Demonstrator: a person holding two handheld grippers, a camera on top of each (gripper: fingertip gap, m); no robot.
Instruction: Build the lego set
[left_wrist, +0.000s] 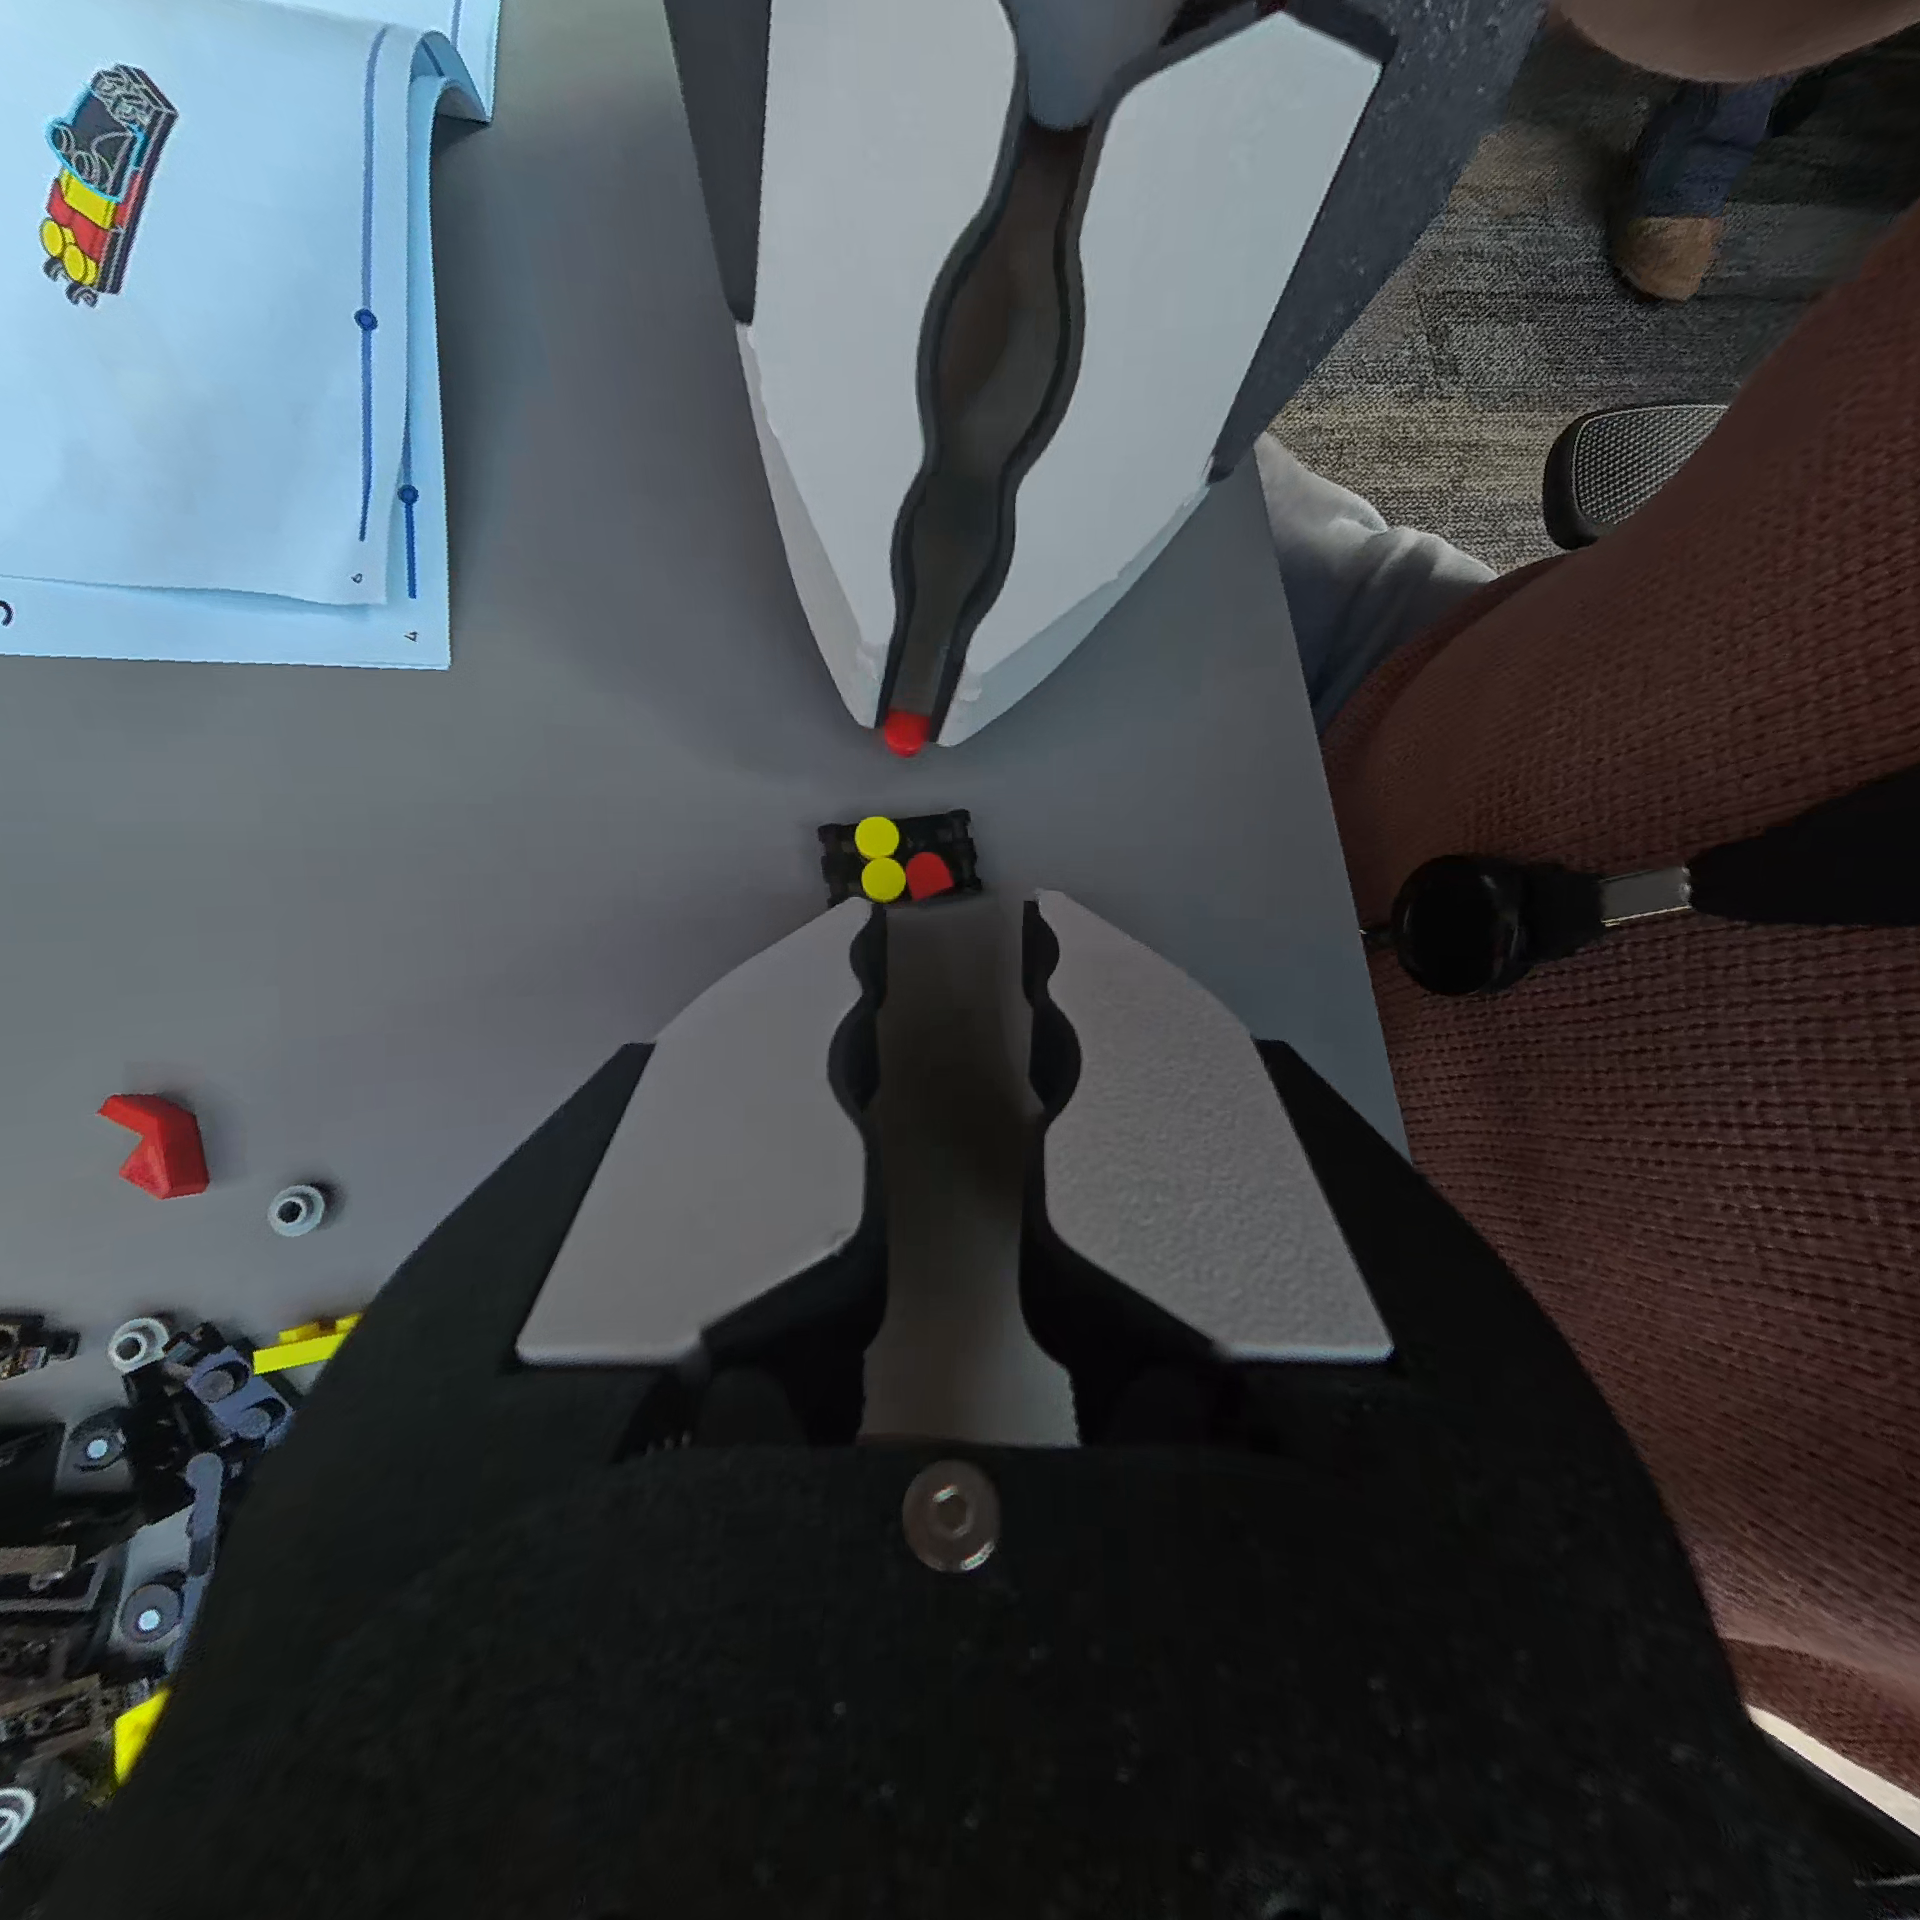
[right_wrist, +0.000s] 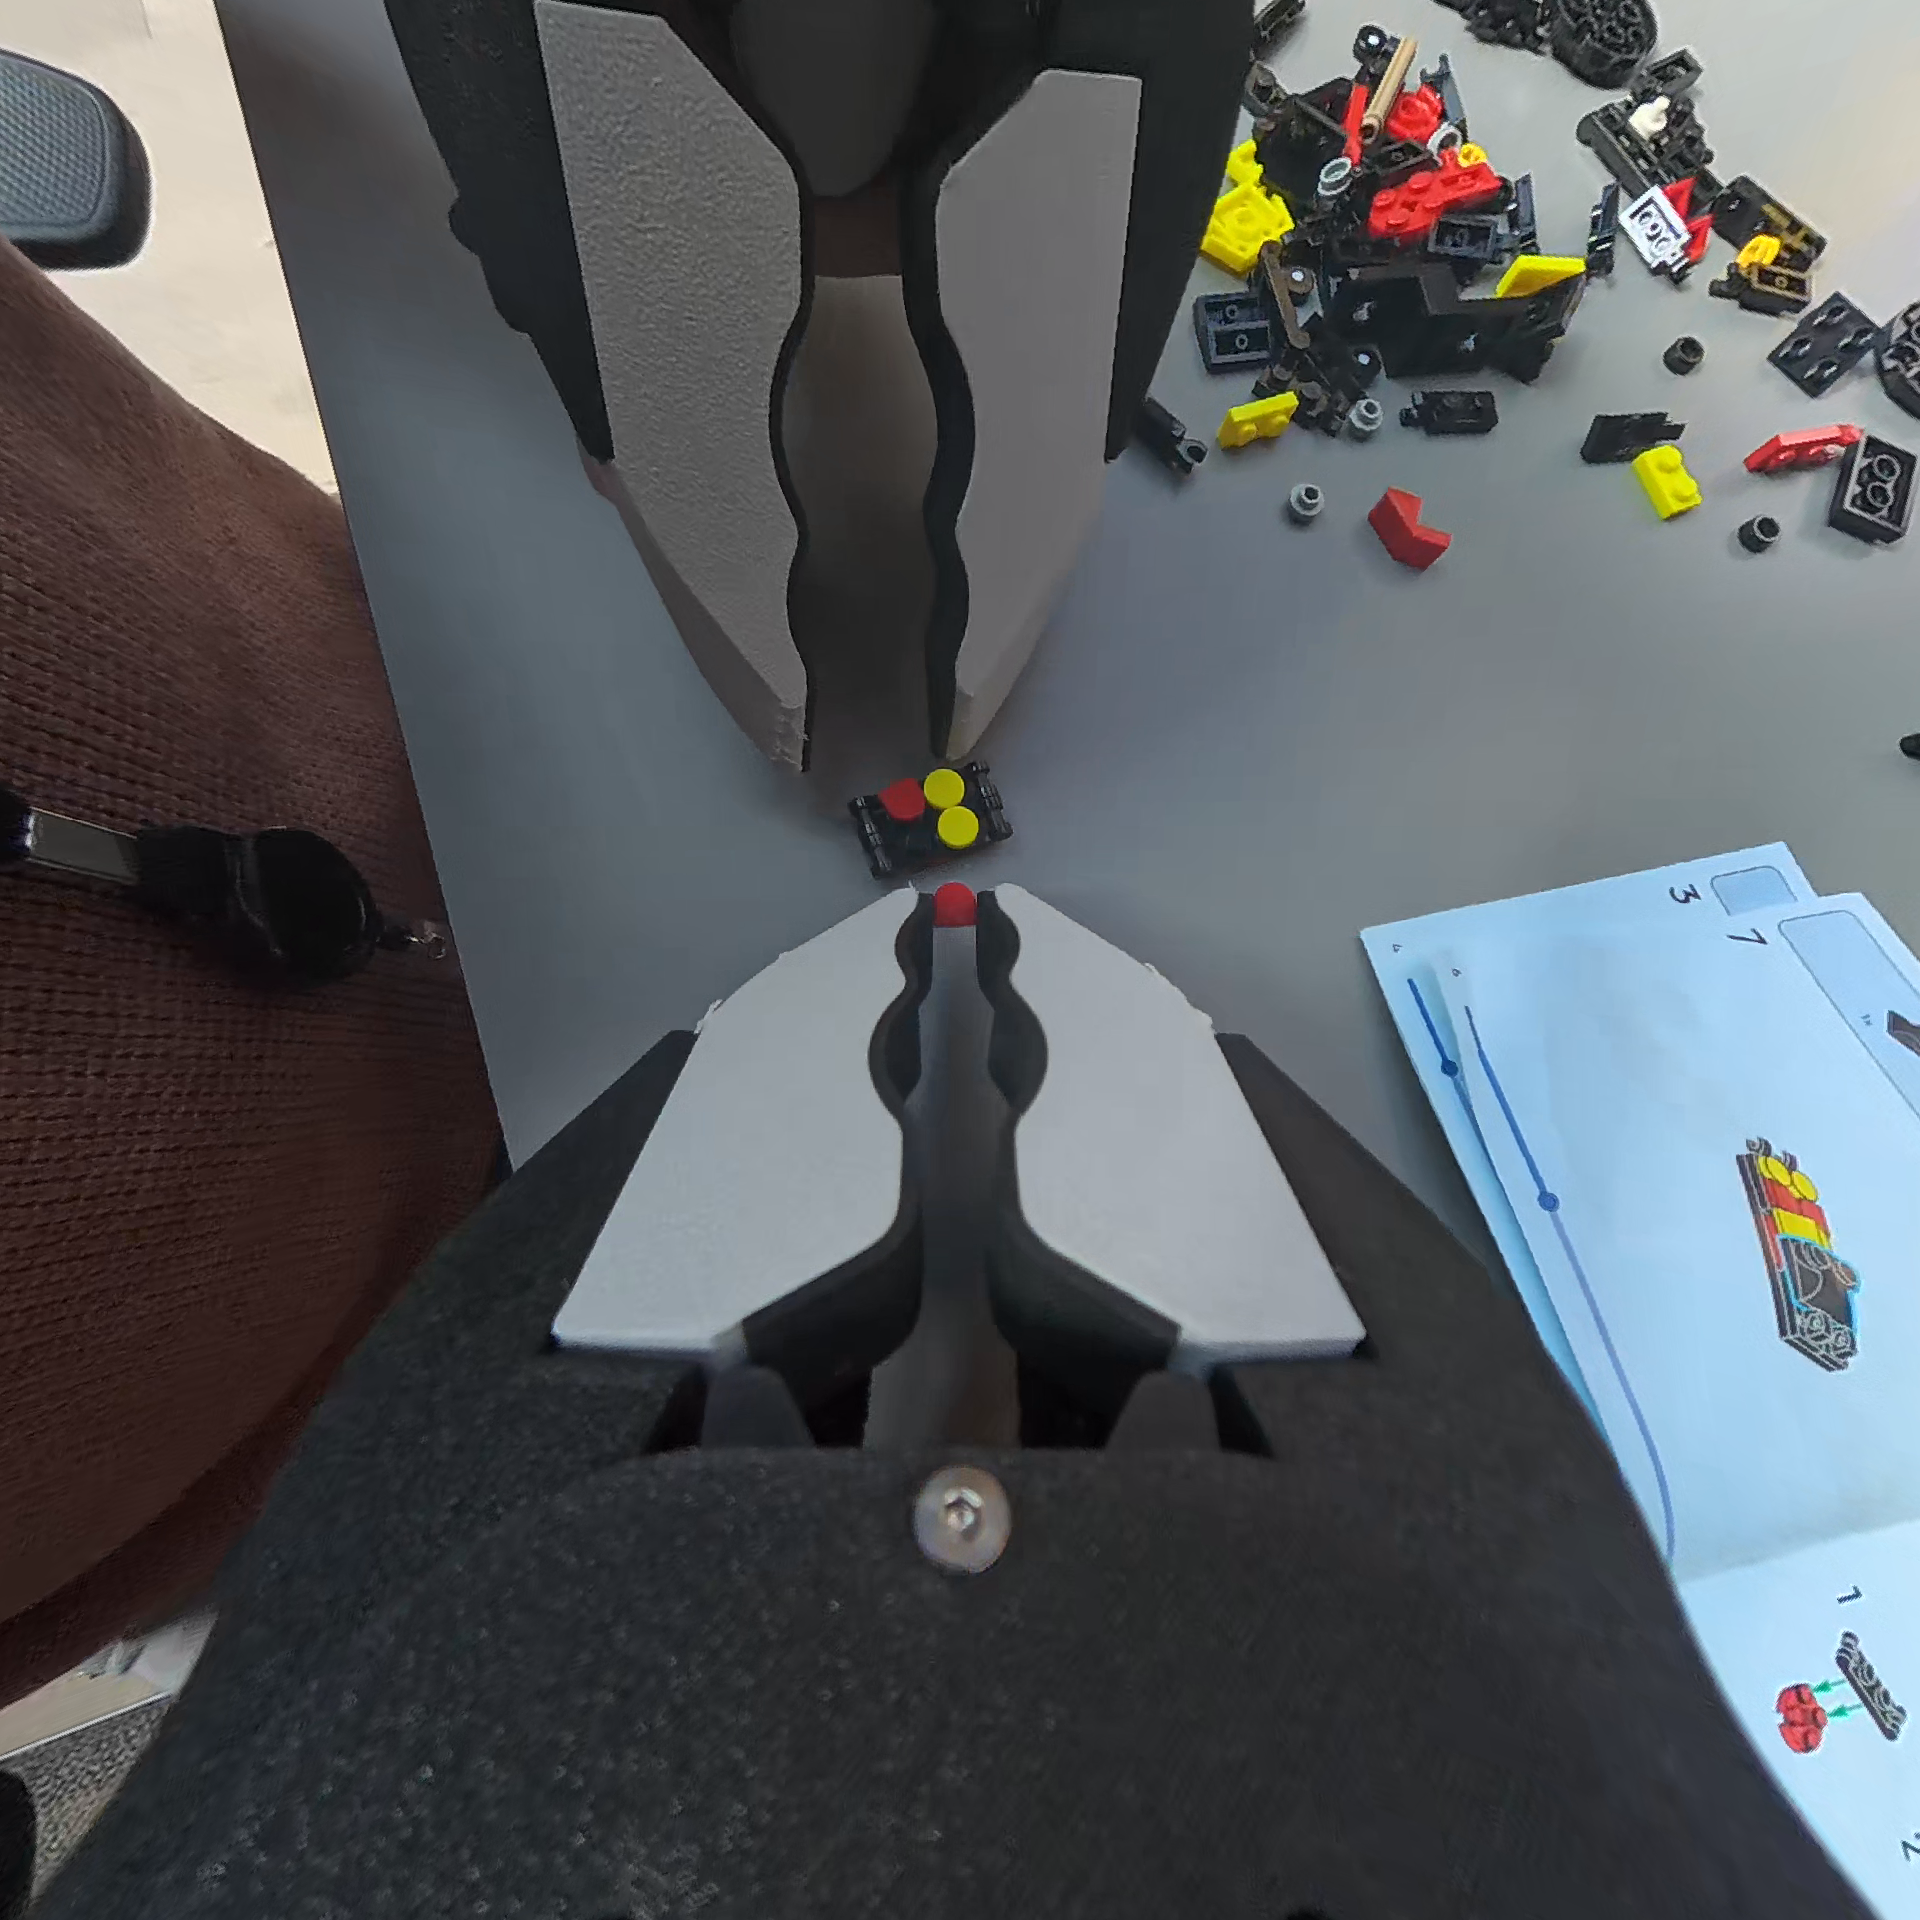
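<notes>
left tongs (left_wrist: 954, 902) apart, right tongs (right_wrist: 954, 902) pinched

You're sitting at an office desk, by the look of it: a plain grey tabletop (left_wrist: 623, 831) with patterned grey carpet (left_wrist: 1455, 343) beyond its edge at the upper right of the left wrist view, and a black mesh chair armrest (left_wrist: 1621, 457) beside it (the same armrest shows at the upper left of the right wrist view). A black retractable badge reel (right_wrist: 281, 899) hangs against your brown knitted top (right_wrist: 156, 1039), which fits a workplace.
</notes>
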